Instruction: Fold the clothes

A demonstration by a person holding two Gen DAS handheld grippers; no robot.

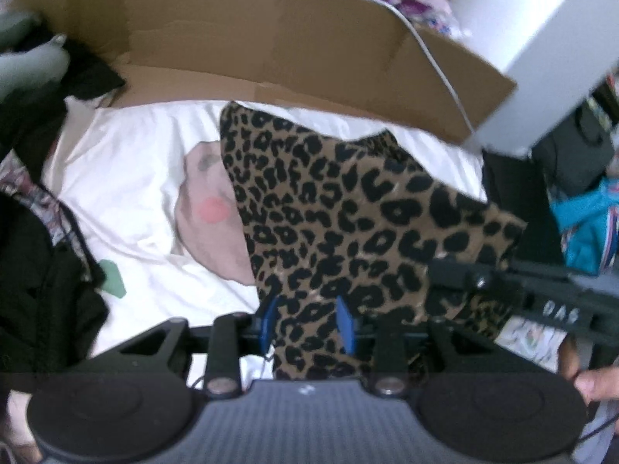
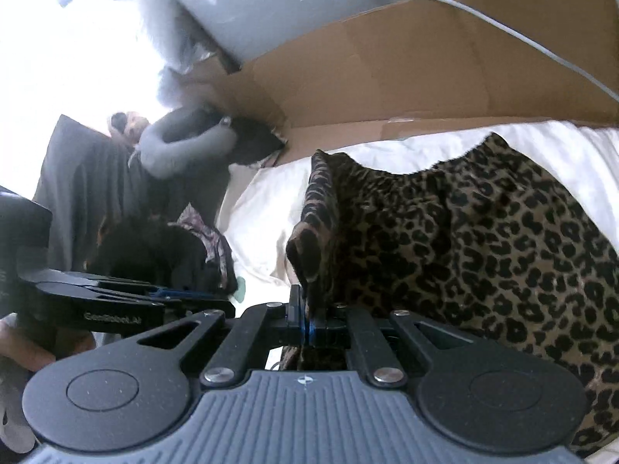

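A leopard-print garment hangs over the white sheet, held up between both grippers. In the left wrist view its lower part runs down between the blue pads of my left gripper, filling the gap, and the jaws stand partly apart on the bunched cloth. My right gripper comes in from the right at the garment's edge. In the right wrist view the right gripper is shut on a folded corner of the garment. The left gripper shows side-on at the left.
A pink garment lies on the sheet beside the leopard cloth. Flattened cardboard stands along the far side. Dark clothes are piled at the left, with a grey neck pillow behind. A teal bag sits at the right.
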